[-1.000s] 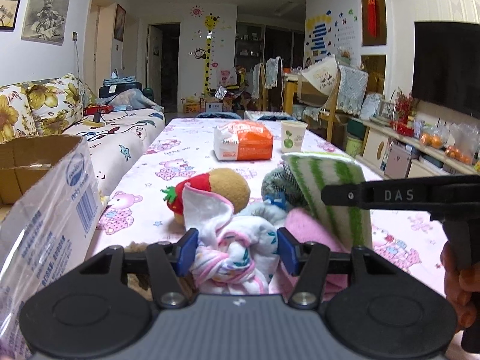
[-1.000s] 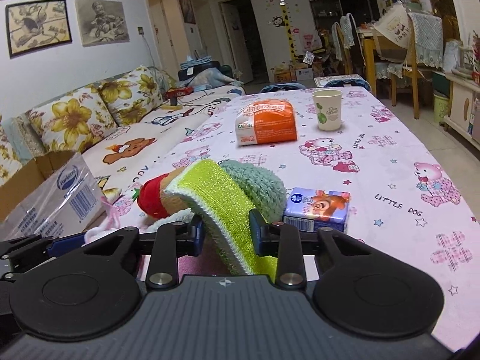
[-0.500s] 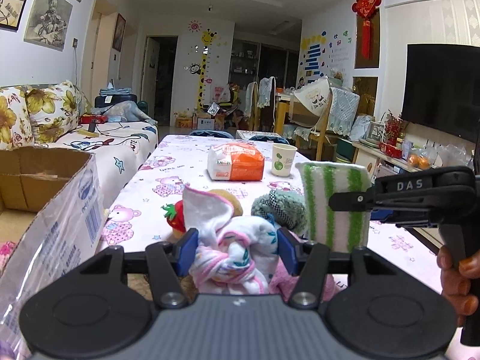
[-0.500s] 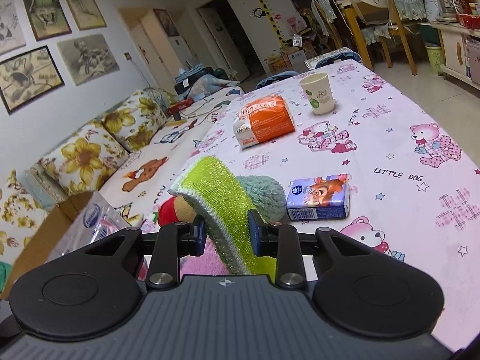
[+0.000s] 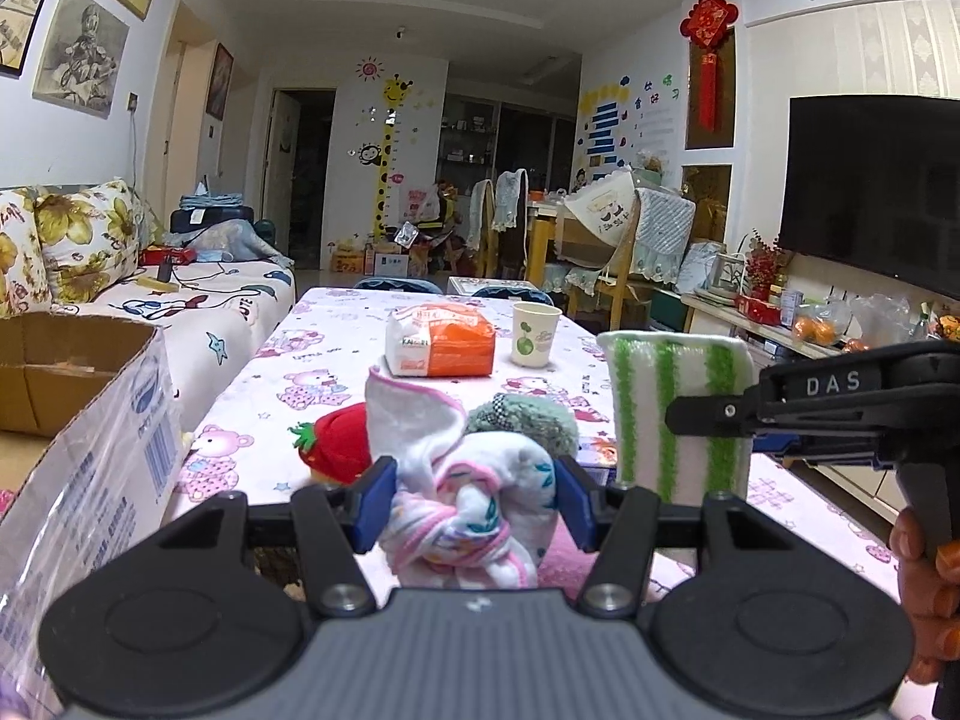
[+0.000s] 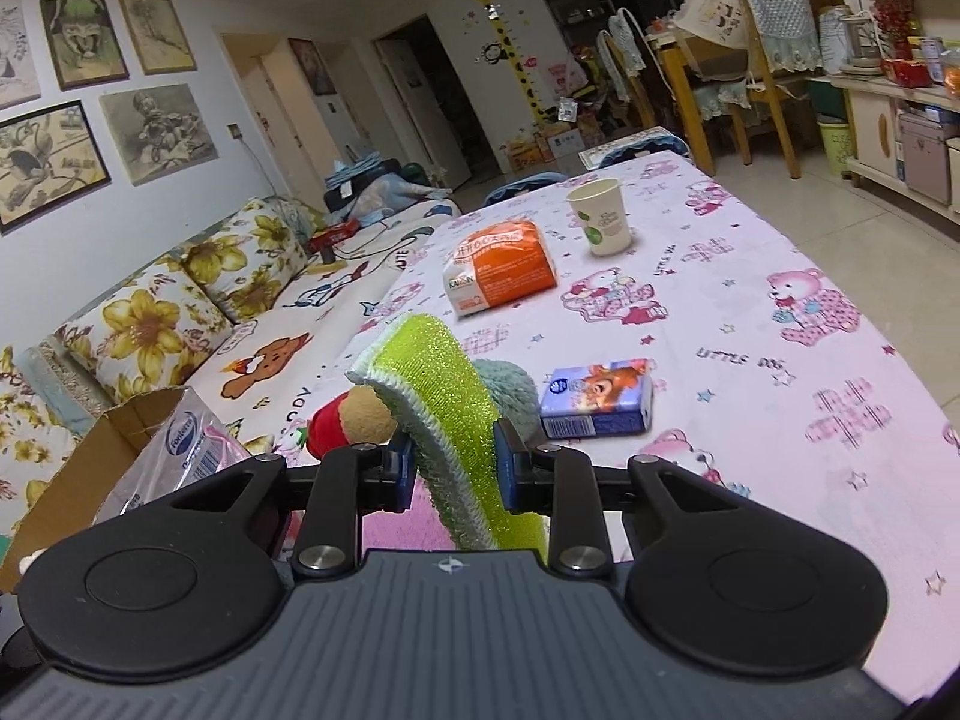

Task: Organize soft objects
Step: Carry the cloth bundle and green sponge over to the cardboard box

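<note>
Only the left wrist view takes in the right gripper [image 5: 708, 420] from the side, its black body marked DAS, with the person's right hand [image 5: 927, 588] wrapped round the handle at the frame's edge; it also shows the striped face of the green-and-white cloth [image 5: 678, 414] hanging upright above the bench [image 5: 336, 360]. Only the right wrist view shows the blue tissue pack [image 6: 597, 399] lying on the bear-print cover just beside the grey-green woolly ball [image 6: 510, 387], and the cloth's plain lime side curling over at the top.

The left gripper [image 5: 474, 501] is held level and low over the near end of the bench, pointing down its length. Its jaws are part-way closed on a knotted white-and-pink cloth bundle [image 5: 465, 504], both blue pads pressed into the sides of the bundle. The right gripper's jaws are drawn close together and pinch the green-and-white cloth near its lower end, holding it off the bench.

Beyond the bundle lie a red-and-tan plush toy [image 5: 336, 441] and the woolly ball, with an orange packet [image 5: 441, 342] and a paper cup [image 5: 534, 333] farther up the bench. An open cardboard box [image 5: 66, 360] wrapped in printed plastic stands to the left of the bench, in front of the floral sofa [image 6: 180, 306].
</note>
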Tool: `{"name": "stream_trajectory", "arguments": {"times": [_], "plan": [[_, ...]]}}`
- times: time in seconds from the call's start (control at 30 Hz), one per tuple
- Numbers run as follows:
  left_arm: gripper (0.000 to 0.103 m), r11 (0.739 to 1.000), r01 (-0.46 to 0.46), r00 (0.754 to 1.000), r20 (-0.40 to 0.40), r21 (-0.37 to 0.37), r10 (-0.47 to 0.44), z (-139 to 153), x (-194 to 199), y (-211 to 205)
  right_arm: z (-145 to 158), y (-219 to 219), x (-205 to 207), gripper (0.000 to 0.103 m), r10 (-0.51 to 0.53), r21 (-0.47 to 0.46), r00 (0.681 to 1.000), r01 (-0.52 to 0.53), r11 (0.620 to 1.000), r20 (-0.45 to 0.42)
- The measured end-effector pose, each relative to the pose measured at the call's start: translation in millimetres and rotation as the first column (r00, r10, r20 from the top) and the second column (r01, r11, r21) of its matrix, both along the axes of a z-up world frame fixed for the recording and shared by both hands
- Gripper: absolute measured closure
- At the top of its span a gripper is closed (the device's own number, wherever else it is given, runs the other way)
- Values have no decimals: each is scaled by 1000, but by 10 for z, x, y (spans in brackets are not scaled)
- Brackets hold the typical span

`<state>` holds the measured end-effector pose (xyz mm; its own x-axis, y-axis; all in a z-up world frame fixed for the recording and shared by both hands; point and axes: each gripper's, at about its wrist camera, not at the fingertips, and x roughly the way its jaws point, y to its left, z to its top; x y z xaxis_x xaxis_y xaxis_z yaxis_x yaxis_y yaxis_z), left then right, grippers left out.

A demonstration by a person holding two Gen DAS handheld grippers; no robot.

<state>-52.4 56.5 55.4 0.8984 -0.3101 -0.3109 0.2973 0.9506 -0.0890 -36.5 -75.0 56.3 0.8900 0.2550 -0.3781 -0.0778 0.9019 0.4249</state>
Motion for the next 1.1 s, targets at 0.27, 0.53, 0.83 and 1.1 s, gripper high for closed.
{"name": "stream_trajectory", "arguments": {"times": [0.27, 0.53, 0.83, 1.1], "plan": [[47, 1000, 8, 1000, 28, -20, -7, 58, -103, 81, -9, 33, -119, 71, -9, -16, 1000, 9, 1000, -16], [47, 998, 0, 999, 43, -58, 2, 102, -165, 207, -20, 119, -141, 71, -1, -35, 999, -1, 999, -41], [47, 995, -12, 997, 69, -98, 19, 153, -236, 314, 24, 137, -187, 71, 1, -63, 1000, -2, 998, -26], [46, 992, -8, 996, 92, -123, 20, 185, -288, 362, 43, 153, -200, 71, -1, -80, 1000, 0, 997, -14]]}}
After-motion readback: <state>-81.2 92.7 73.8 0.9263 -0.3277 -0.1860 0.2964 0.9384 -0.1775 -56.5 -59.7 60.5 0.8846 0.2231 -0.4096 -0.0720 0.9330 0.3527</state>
